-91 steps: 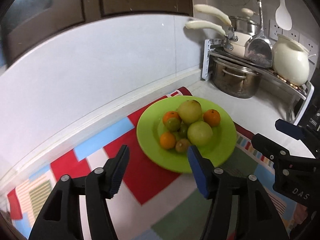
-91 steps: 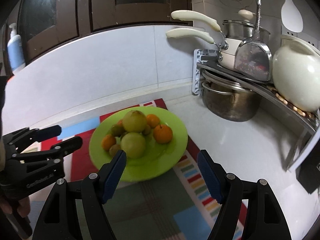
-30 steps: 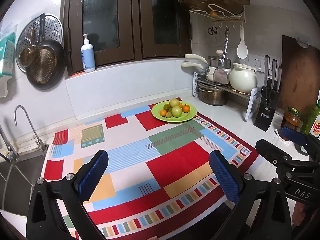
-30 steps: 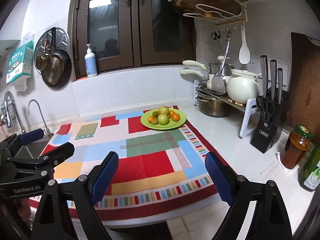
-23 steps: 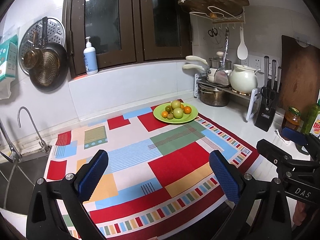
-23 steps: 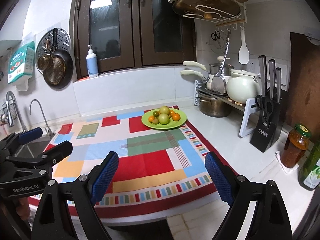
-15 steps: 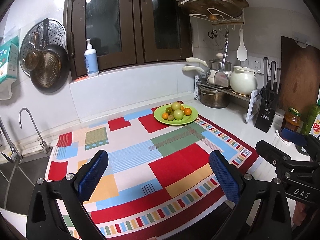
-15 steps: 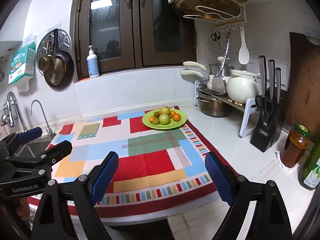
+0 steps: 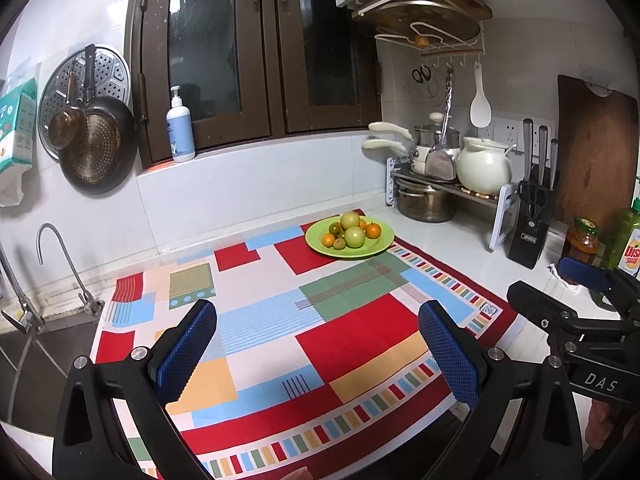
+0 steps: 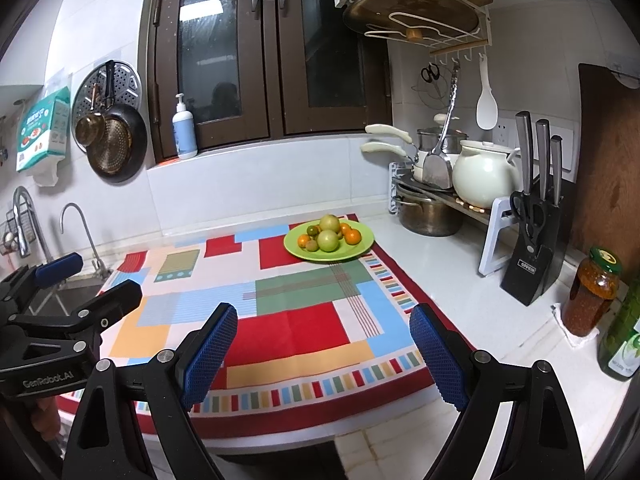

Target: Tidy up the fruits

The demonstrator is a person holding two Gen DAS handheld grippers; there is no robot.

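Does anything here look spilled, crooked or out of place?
Nothing stands out. The fruits sit piled on the green plate at the far end of the patchwork cloth; both tongs, left and right, hang open and empty.

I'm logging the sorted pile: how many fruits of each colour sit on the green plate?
Large pale green round fruits: 2
Small orange citrus fruits: 3
Small dark green fruits: 2
Total: 7 visible on the round lime-green plate; the pile may hide more.
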